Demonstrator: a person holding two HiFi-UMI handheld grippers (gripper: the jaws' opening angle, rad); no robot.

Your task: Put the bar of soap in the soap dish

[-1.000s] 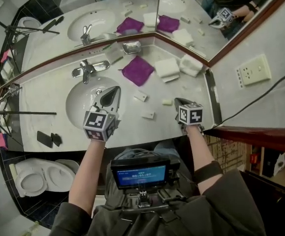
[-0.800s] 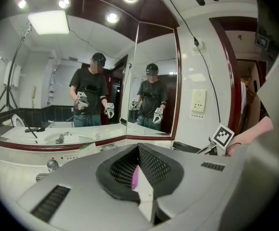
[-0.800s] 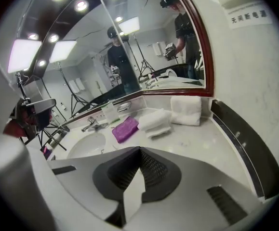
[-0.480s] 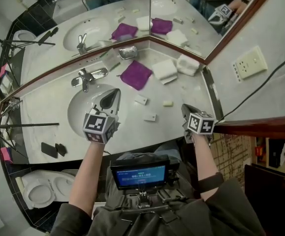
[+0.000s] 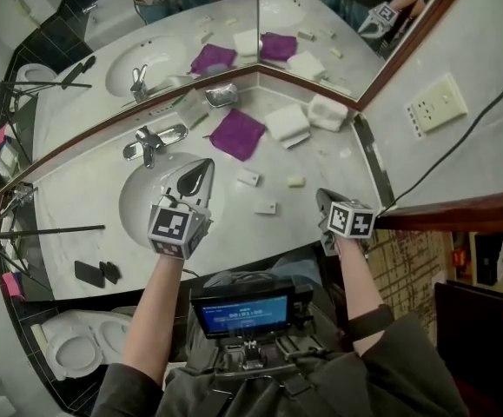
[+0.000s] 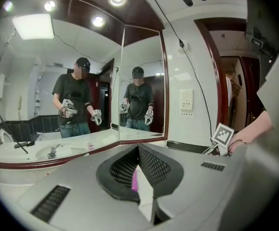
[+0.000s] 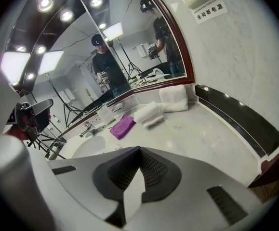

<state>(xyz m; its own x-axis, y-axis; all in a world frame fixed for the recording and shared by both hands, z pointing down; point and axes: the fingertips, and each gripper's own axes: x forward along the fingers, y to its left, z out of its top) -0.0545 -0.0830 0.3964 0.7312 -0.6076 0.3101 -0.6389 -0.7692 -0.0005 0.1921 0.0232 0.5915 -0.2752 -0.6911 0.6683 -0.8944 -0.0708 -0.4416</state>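
Over the near edge of the counter (image 5: 234,233) both tools hang with nothing in them. The left gripper (image 5: 204,165) has its jaws pressed together above the right rim of the sink (image 5: 142,202), and the right gripper (image 5: 321,196) is likewise clenched on air toward the counter's right end. Neither has taken anything up, which suggests the task has not begun. Three small pieces lie loose on the marble between the two tools. The pale yellowish one is most likely the bar of soap (image 5: 295,181), while the two white blocks (image 5: 248,177) may be wrapped bars, though they are too small to tell. The soap dish (image 5: 222,96), a shiny metal tray, sits well apart from them at the back corner where the mirrors meet, just behind the purple cloth (image 5: 238,133). The right gripper is nearer the yellowish piece, so it seems the likelier one to reach, and its jaws would have to part first.
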